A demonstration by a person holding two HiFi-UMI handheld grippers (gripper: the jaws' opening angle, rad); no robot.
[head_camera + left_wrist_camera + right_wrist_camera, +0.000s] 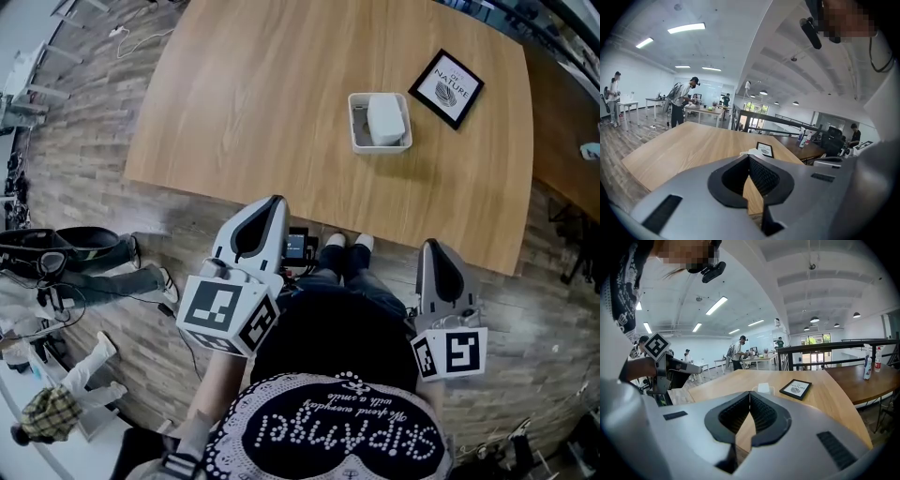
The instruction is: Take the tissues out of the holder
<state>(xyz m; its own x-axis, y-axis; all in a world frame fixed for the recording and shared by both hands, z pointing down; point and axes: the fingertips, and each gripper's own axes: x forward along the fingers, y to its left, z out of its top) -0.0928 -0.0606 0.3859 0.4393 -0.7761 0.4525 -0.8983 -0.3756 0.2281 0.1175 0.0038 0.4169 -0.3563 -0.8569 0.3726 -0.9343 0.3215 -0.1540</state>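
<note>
A white pack of tissues (384, 119) lies in a white open holder (357, 128) on the wooden table (281, 112). In the right gripper view the tissues (765, 388) show small, straight beyond the jaws. Both grippers are held close to my body, short of the table's near edge. My left gripper (272, 202) is shut with nothing between its jaw tips (749, 157). My right gripper (431, 246) is also shut and empty, its tips (750, 393) meeting. The holder (749, 152) barely peeks over the left gripper's body.
A black-framed card (448, 88) lies right of the holder, also visible as a card (796, 388) in the right gripper view. A darker table (567, 112) stands at the right. Bags and gear (66, 248) lie on the floor at left. People stand at far desks (684, 101).
</note>
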